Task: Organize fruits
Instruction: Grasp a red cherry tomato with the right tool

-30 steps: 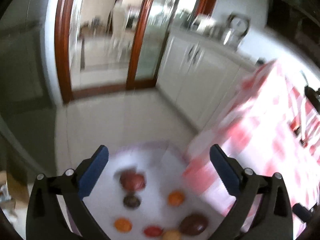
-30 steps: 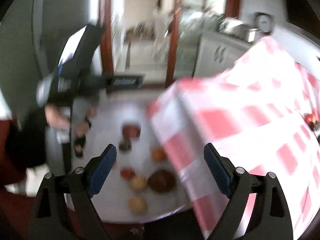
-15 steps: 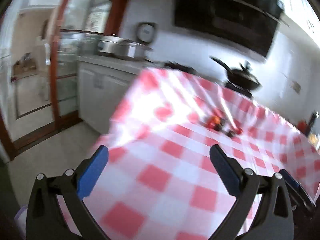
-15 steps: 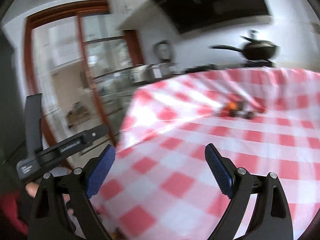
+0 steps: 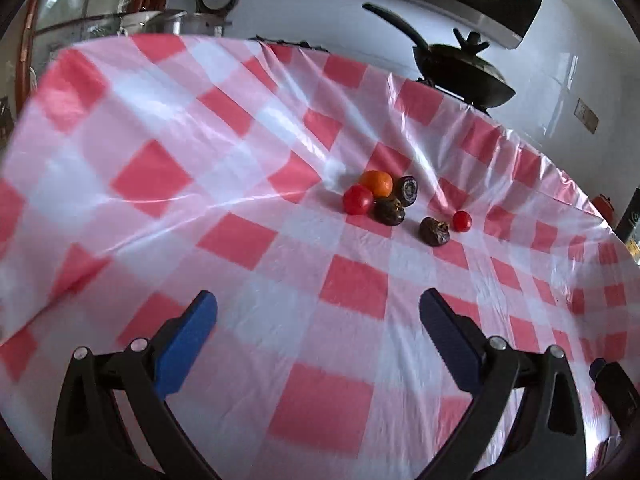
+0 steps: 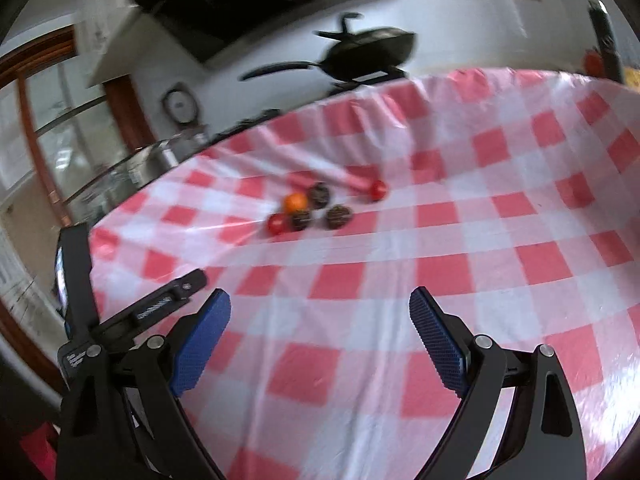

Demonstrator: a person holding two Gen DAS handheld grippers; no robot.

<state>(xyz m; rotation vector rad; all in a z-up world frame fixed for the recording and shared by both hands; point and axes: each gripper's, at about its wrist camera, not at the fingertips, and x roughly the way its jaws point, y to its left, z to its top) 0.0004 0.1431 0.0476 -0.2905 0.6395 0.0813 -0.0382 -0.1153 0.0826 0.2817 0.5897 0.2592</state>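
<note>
While both my left claw (image 5: pixel 318 316) and right claw (image 6: pixel 320 314) gape wide and empty, six fruits (image 5: pixel 386 211) cluster beside the orange (image 5: pixel 377 183): two red, three dark, none elongated.

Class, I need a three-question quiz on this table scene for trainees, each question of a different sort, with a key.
1. True or false: the left gripper holds a fruit.
2. Which fruit touches the orange? A) small tomato B) large tomato
3. Fill in: the pan stands ___ the table.

Key: 1 false; 2 B; 3 behind.
</note>
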